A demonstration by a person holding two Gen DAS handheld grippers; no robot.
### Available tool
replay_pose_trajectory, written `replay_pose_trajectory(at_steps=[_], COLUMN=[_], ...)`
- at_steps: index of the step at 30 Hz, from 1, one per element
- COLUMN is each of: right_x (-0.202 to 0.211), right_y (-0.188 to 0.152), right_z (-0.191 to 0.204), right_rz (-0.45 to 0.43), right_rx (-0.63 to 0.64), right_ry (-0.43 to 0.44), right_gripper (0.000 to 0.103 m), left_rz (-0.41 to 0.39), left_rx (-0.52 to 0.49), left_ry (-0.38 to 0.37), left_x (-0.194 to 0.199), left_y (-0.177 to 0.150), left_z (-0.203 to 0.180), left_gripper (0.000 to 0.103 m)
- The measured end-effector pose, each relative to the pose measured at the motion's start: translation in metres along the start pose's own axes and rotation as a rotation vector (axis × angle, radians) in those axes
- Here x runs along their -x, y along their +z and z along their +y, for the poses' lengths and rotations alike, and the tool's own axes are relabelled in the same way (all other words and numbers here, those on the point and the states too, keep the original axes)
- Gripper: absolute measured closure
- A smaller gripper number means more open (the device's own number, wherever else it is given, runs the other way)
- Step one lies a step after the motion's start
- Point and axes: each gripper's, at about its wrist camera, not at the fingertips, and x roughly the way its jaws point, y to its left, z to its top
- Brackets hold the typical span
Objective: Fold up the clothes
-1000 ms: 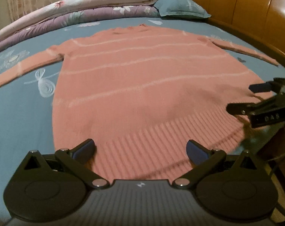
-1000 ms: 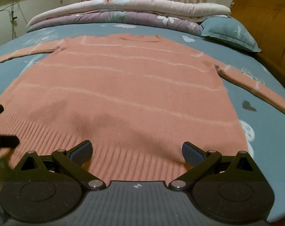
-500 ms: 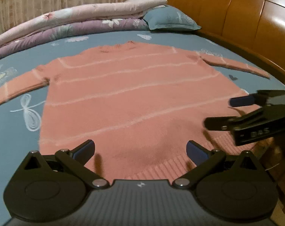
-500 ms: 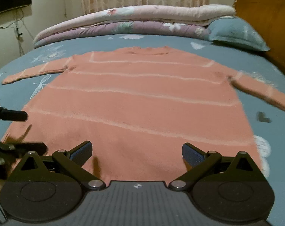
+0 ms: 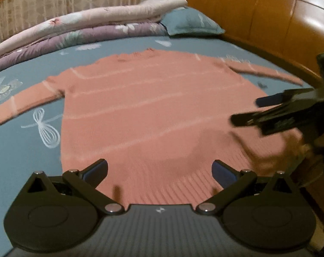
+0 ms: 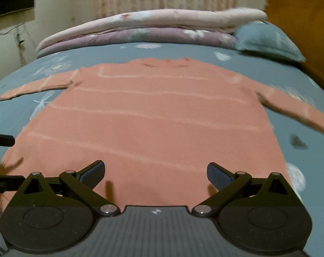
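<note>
A salmon-pink knit sweater [image 5: 153, 111] with thin pale stripes lies flat on the blue bedsheet [image 5: 20, 150], neck toward the far side and both sleeves spread out; the right wrist view shows the sweater [image 6: 153, 120] the same way. My left gripper [image 5: 159, 170] hangs open above the ribbed hem with nothing between its fingers. My right gripper [image 6: 155, 172] is open too, over the lower body of the sweater. The right gripper [image 5: 254, 111] also shows at the right edge of the left wrist view, above the hem's right corner.
Folded quilts [image 6: 140, 27] and a blue pillow [image 6: 267, 40] lie along the far side of the bed. A wooden headboard [image 5: 269, 25] runs along the right. The bed's near right corner drops off by a wooden post [image 5: 312, 171].
Both grippers have risen and pulled back from the hem; the sweater looks smaller and farther in both views. The right gripper sits higher in the left view. Both stay open.
</note>
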Motion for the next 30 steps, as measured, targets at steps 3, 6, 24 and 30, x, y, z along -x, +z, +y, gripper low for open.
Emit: replay_pose_trajectory(at_steps=[3, 6, 24, 30], right_x=[-0.031, -0.042, -0.015, 0.024], right_y=[0.007, -0.002, -0.018, -0.037], right_z=[0.021, 0.021, -0.013, -0.043], right_rz=[0.014, 0.034, 0.024, 0.026], right_rx=[0.086, 0.094, 0.055, 0.047], right_ry=[-0.015, -0.020, -0.059, -0.093], right_gripper=[0.000, 0.000, 0.000, 0.000], left_rz=[0.010, 0.026, 0.082, 0.096], left_rx=[0.019, 0.020, -0.095, -0.031], left_ry=[0.022, 0.037, 0.100, 0.109], left_x=[-0.002, 0.000, -0.067, -0.031], left_y=[-0.001, -0.009, 0.020, 0.006], left_z=[0.004, 0.010, -0.004, 0.023], left_gripper=[0.001, 0.001, 0.000, 0.001])
